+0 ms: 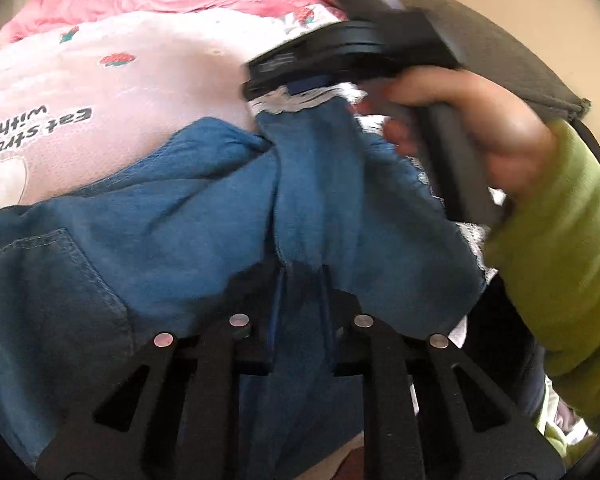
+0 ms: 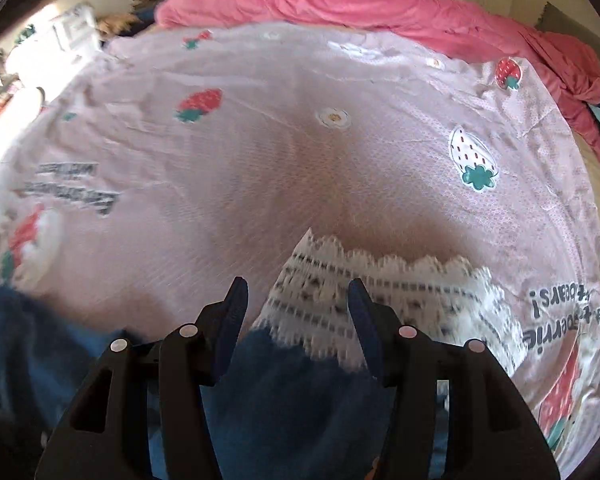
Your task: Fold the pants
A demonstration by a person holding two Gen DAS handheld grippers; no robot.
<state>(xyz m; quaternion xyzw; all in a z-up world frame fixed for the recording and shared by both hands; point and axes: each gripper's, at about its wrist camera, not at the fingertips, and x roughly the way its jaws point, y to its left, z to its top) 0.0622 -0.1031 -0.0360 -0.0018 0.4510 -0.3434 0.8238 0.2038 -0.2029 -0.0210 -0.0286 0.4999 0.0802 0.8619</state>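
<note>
A bed point(image 2: 300, 168) covered by a pale pink strawberry-print sheet is seen, with a rumpled pink duvet point(image 2: 380, 4) along its far edge and much bare sheet between. The blue pants point(image 1: 180, 216) are spread at the near edge. The left gripper point(image 1: 300, 280) is pinched narrowly on their denim; the right gripper point(image 2: 298, 300) stands half open astride the white lace hem point(image 2: 380, 280).

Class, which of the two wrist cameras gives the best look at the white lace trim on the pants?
The right wrist view: the lace trim fills the space ahead of the right gripper, scalloped edge against the sheet, though blurred. The left wrist view shows only thin strips of it beside that gripper.
</note>
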